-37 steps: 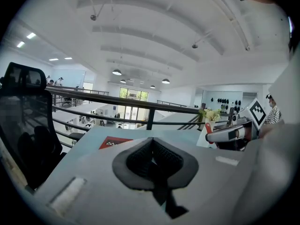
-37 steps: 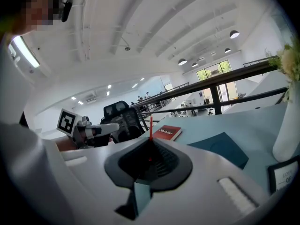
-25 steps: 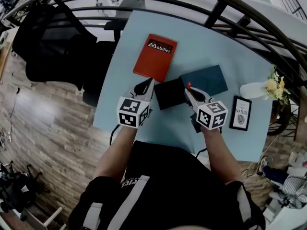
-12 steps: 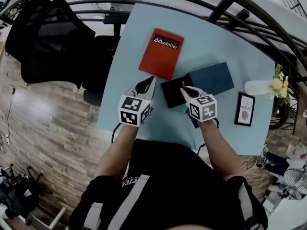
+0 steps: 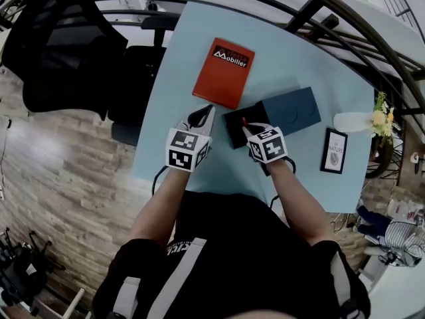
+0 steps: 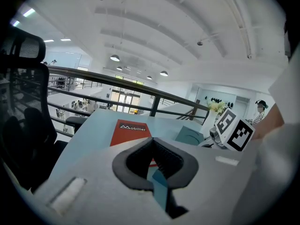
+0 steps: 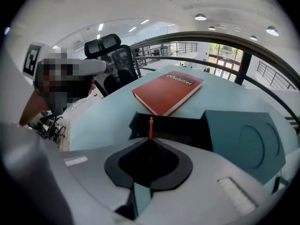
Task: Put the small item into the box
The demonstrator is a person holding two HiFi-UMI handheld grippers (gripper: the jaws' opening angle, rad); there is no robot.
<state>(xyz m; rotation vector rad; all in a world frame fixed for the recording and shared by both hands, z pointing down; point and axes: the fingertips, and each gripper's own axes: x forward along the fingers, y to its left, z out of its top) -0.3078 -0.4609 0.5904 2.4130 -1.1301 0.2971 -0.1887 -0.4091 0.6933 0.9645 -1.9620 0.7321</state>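
Observation:
An open black box [image 5: 234, 126] [image 7: 174, 127] sits mid-table, its teal lid [image 5: 290, 109] [image 7: 244, 139] lying against its right side. My right gripper [image 5: 245, 125] [image 7: 150, 140] is shut on a small thin red item [image 5: 244, 120] [image 7: 150, 127], which sticks up from the jaw tips at the box's near edge. To the left of the box, my left gripper [image 5: 210, 109] [image 6: 153, 142] is shut with nothing in it and points toward a red book [image 5: 224, 72] [image 6: 129, 133]. Whether the red item is over the box's opening cannot be told.
The red book [image 7: 168, 93] lies beyond the box. A framed picture [image 5: 333, 150] and a white vase of flowers [image 5: 360, 120] stand at the table's right edge. A black office chair [image 5: 63, 52] is left of the light blue table [image 5: 285, 52]; a railing runs behind it.
My right gripper has shifted left with the red item, closer to the box's near edge. The left gripper has hardly moved.

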